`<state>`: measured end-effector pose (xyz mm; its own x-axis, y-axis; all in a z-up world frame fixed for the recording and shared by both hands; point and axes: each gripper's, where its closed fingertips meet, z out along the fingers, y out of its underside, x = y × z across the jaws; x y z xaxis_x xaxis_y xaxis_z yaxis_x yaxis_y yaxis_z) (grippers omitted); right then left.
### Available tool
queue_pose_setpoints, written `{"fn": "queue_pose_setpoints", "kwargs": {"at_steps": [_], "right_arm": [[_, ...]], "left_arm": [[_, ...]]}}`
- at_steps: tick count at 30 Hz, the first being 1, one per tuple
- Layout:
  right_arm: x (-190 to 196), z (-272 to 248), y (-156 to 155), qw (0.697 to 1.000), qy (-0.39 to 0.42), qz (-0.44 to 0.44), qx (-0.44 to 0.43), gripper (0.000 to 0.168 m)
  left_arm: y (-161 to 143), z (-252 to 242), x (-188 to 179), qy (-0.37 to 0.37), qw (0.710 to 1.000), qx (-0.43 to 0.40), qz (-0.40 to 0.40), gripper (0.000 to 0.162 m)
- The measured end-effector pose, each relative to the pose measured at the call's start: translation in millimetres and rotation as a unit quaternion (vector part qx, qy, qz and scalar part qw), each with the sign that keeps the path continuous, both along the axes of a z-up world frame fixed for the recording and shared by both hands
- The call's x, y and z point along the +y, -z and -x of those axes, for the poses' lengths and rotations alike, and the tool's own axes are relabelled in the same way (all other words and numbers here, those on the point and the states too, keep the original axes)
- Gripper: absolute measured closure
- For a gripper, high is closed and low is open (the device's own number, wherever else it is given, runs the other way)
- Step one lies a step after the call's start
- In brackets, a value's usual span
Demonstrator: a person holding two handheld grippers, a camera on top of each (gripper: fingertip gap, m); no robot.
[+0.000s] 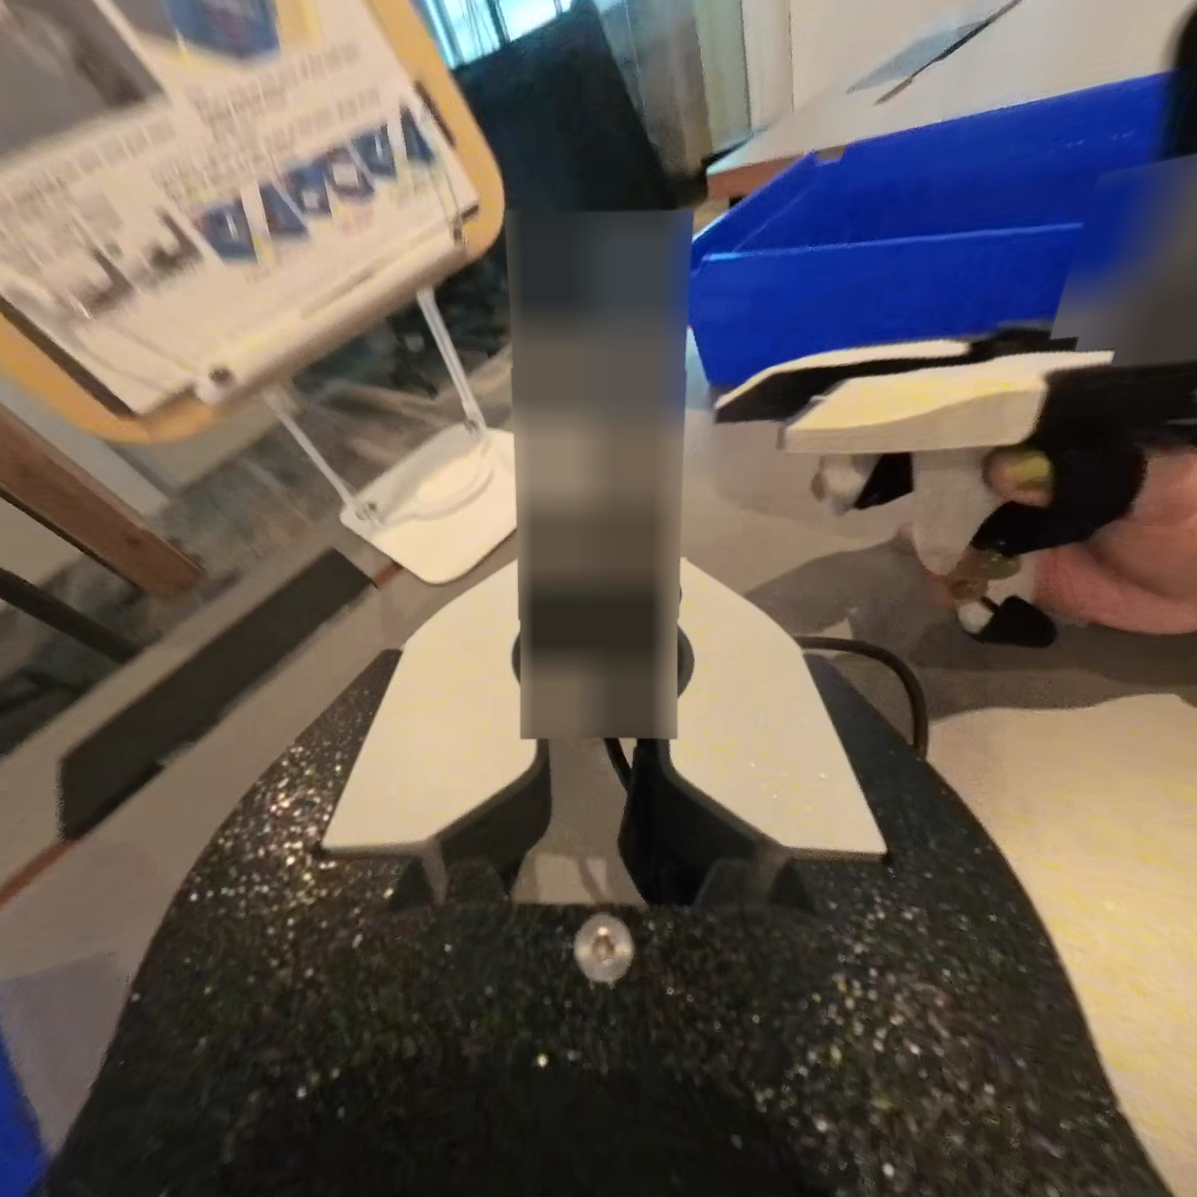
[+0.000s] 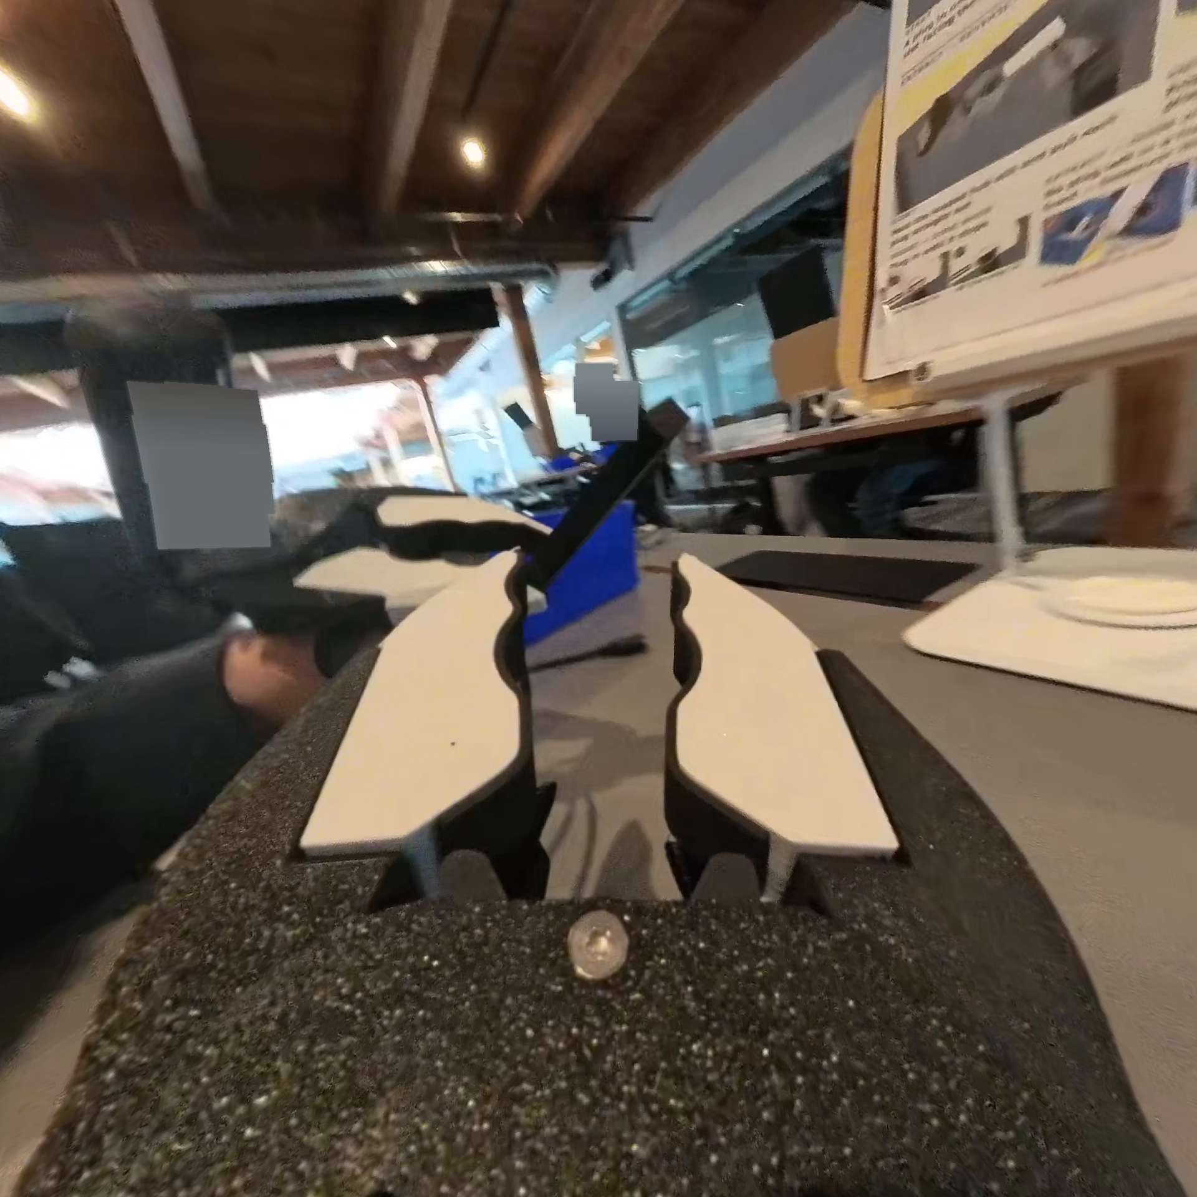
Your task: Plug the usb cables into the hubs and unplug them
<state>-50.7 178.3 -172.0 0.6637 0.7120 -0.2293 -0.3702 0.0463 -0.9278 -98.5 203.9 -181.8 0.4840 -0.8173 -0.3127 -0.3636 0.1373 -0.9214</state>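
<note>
A long black hub (image 1: 583, 129) is held upright in the left claw (image 1: 599, 648); beside it, the right claw (image 2: 596, 622) is spread wide, empty, above the desk (image 2: 1036, 745).

Blue bin (image 1: 874, 272), white-fingered black gripper (image 2: 599, 654)

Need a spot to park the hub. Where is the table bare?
Free: grey table just ahead of the open right gripper, bordered by the blue bin, black strip and white stand base. Crowded: around the left gripper, jaws shut on the hub, cable alongside.
</note>
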Motion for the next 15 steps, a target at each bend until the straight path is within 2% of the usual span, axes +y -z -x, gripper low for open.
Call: {"fn": "queue_pose_setpoints", "kwargs": {"at_steps": [3,5,6,8,10,14,15], "right_arm": [[-5.0,1.3,-8.6,0.994,-0.061,0.03,0.089,0.117],[-6.1,1.7,-9.0,0.987,-0.089,0.052,0.126,0.117],[-8.9,2.0,-11.8,0.982,-0.106,0.053,0.144,0.122],[-13.8,-0.4,-19.0,0.975,-0.128,0.049,0.175,0.135],[-18.0,-2.3,-22.0,0.976,-0.13,0.037,0.17,0.153],[-19.0,-5.0,-22.4,0.987,-0.106,0.015,0.117,0.156],[-19.9,-6.1,-23.8,0.989,-0.103,0.005,0.109,0.156]], "left_arm": [[-12.0,-10.0,-20.9,0.003,0.996,0.009,-0.083,0.129],[-15.6,-16.6,-30.5,0.003,0.992,0.022,-0.124,0.124],[-15.5,-19.5,-33.3,0.003,0.99,0.033,-0.14,0.129],[-14.9,-25.1,-38.2,0.004,0.984,0.052,-0.171,0.129],[-14.4,-28.5,-39.5,-0.003,0.979,0.065,-0.195,0.129],[-11.5,-31.7,-38.7,-0.007,0.984,0.06,-0.168,0.121],[-12.0,-32.5,-40.4,0.0,0.987,0.052,-0.15,0.113]]}}
